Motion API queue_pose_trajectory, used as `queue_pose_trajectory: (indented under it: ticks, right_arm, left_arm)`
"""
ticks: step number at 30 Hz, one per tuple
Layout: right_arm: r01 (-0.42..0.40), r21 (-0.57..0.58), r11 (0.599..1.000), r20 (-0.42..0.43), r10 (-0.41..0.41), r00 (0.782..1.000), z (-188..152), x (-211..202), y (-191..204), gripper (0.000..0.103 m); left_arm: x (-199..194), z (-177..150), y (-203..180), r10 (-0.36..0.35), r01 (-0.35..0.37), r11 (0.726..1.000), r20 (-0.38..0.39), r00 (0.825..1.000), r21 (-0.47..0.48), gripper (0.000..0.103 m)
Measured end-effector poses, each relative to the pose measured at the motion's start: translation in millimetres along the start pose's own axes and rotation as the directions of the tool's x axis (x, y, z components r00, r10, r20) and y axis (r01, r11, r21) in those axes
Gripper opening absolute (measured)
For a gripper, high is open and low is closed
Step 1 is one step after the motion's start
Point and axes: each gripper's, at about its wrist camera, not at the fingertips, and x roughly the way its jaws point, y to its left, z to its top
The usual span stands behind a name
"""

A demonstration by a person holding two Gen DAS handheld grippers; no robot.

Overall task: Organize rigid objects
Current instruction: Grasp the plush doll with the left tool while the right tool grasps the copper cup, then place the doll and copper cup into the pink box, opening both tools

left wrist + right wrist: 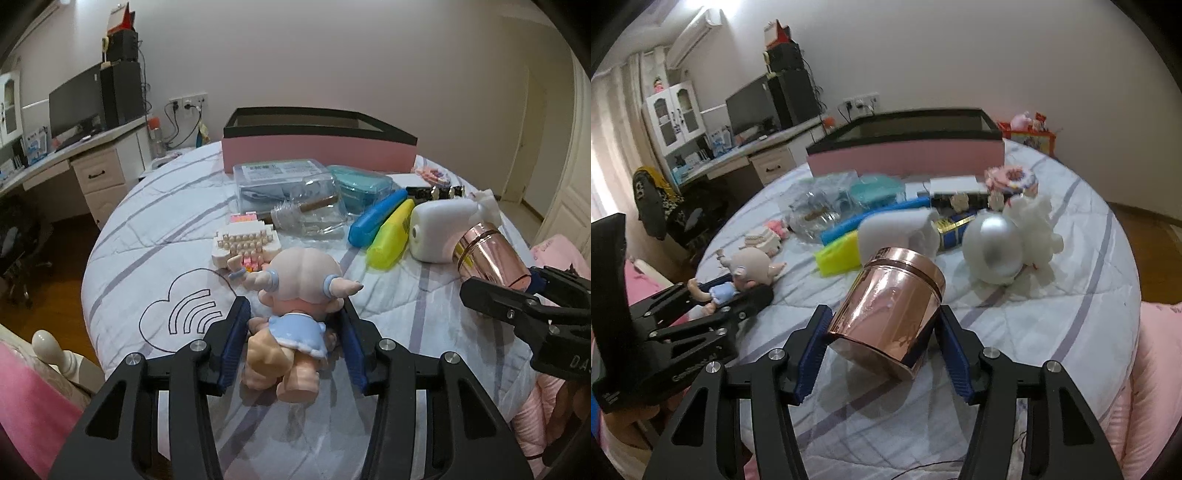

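Note:
My left gripper [293, 314] is shut on a doll figure [291, 295] with a pale head, horns and blue dress, held over the bed; it also shows in the right wrist view [738, 273]. My right gripper [882, 325] is shut on a shiny rose-gold canister [890, 310], tilted above the bed; the canister shows at the right of the left wrist view [491, 254]. A pink box with a black rim [317, 147] stands open at the far side of the bed [905, 147].
On the striped bedspread [147, 221] lie a block model [243, 243], clear plastic cases [284, 181], a teal case [362, 184], blue [376, 218] and yellow [391, 240] holders, a white box [439, 232], a silver ball [993, 243] and white toy [1038, 229]. A desk [74, 155] stands left.

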Motion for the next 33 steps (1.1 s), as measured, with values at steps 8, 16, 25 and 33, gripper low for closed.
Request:
queue_pose_trajectory:
  ticks: [8, 16, 25, 33]
  right_arm:
    - [-0.018, -0.036, 0.999, 0.058, 0.020, 0.998, 17.9, -15.7, 3.0, 0.059]
    - [-0.012, -0.082, 0.997, 0.124, 0.022, 0.992, 73.6, -25.5, -3.5, 0.059]
    - [-0.043, -0.111, 0.993, 0.093, 0.054, 0.994, 157.1, 20.9, -20.2, 0.059]
    - [-0.026, -0.101, 0.995, -0.036, 0.023, 0.999, 220.8, 100.9, -30.8, 0.059]
  left_arm:
    - [-10.6, 22.9, -7.0, -0.021, 0.021, 1.000, 0.047, 0.999, -0.004, 0.048]
    - [-16.5, 87.7, -13.2, -0.064, 0.063, 0.998, 0.116, 0.991, 0.009, 0.048]
    - [40.5, 179.5, -8.0, -0.074, 0.069, 0.995, 0.087, 0.993, 0.067, 0.048]
    - [135.8, 241.1, 9.4, -0.017, 0.020, 0.997, -0.045, 0.999, 0.072, 0.048]
